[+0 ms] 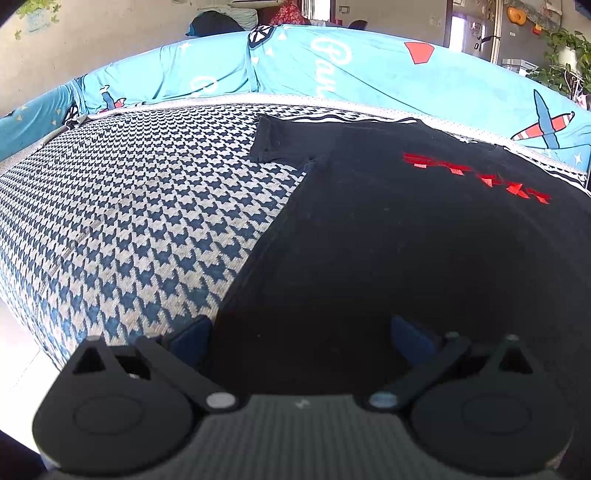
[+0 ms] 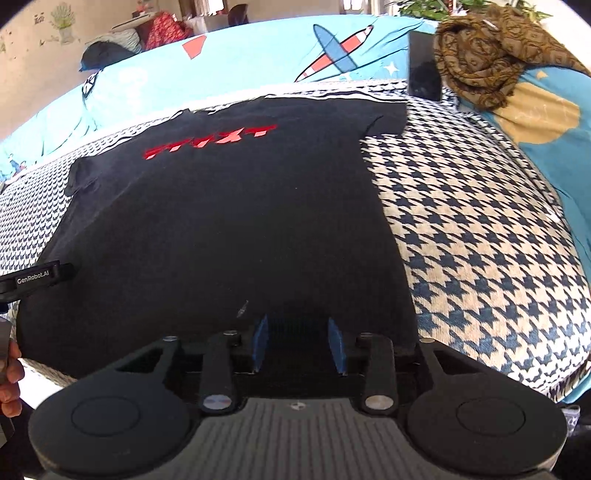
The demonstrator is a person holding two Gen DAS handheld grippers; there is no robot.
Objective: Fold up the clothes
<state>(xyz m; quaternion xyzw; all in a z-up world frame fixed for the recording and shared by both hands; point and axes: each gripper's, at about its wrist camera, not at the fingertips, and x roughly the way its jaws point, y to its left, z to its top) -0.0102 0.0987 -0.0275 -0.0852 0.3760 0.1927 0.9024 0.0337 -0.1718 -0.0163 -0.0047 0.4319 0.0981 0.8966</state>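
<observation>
A houndstooth sofa seat [image 1: 122,236] meets a blue cartoon-print backrest cover [image 1: 369,70]; beige wall [image 1: 110,33] and potted plants [image 1: 565,62] stand beyond.

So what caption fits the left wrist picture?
Open left gripper poised over the black T-shirt spread flat on the houndstooth cushion.

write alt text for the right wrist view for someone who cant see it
A black t-shirt with red lettering lies spread flat on a houndstooth cushion, and the right gripper sits open at its near hem. A brown patterned scarf is heaped at the far right.
</observation>
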